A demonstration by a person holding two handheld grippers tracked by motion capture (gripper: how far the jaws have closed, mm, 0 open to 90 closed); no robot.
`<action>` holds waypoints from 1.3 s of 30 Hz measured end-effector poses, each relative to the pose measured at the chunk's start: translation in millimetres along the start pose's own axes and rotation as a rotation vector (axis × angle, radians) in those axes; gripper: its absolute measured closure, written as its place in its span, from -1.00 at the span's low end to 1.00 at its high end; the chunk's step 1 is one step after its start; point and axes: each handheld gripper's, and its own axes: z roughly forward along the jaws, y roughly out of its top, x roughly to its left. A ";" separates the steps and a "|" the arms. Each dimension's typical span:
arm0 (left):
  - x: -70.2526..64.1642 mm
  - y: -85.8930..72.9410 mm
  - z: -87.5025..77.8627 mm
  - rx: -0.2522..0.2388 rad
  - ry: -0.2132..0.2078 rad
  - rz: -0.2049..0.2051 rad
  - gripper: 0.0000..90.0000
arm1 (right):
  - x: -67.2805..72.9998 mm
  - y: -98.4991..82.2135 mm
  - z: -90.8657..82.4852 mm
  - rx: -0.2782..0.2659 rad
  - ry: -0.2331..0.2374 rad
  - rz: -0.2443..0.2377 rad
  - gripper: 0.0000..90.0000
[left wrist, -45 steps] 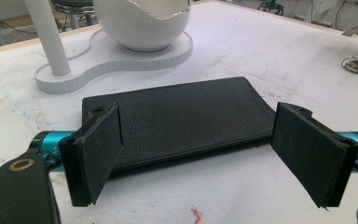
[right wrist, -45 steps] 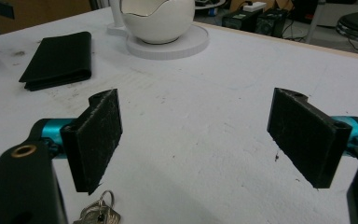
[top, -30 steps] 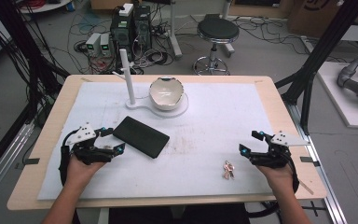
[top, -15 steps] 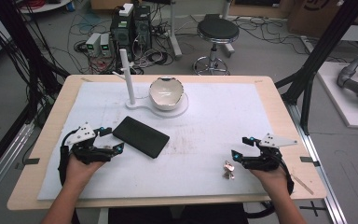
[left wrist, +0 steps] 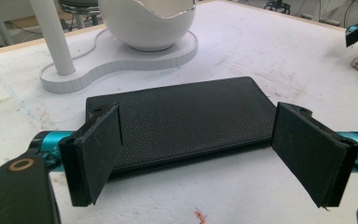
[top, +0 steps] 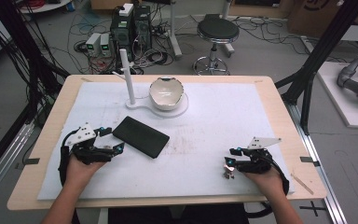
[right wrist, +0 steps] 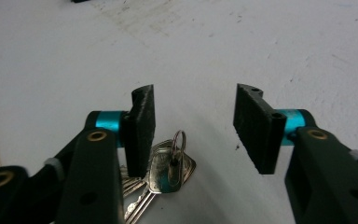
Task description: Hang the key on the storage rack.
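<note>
A bunch of silver keys [right wrist: 168, 172] on a ring lies on the white mat near the front right; they are also visible as keys [top: 227, 173] in the high view. My right gripper [right wrist: 193, 112] hangs just over them. Its jaws have just been closing and stand half apart, the keys low between them and partly under the left jaw, neither pad pressing on them. A black leather wallet [left wrist: 182, 112] lies flat at centre left. My left gripper [left wrist: 196, 140] stands open at the wallet's near edge, apart from it.
A white stand [top: 177, 109] at the back centre carries a white eggshell-shaped bowl [top: 166, 92] and an upright post [top: 128, 77]. The white mat [top: 242, 121] covers most of the wooden table [top: 279, 100].
My right gripper has slid left and slightly down onto the keys, and its jaws have narrowed. The left gripper and the wallet have stayed put.
</note>
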 end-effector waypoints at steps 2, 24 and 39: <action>0.1 -0.2 0.6 0.002 0.001 -0.001 -0.63 | -0.1 -0.1 0.2 0.006 -0.001 -0.002 0.28; -0.4 -0.5 1.6 0.009 -0.003 0.005 -0.63 | 4.8 4.8 0.7 0.077 0.018 0.003 1.00; -1.3 -1.1 -0.1 0.006 -0.005 0.008 -0.63 | 12.4 36.3 -27.2 -0.116 0.001 -0.071 1.00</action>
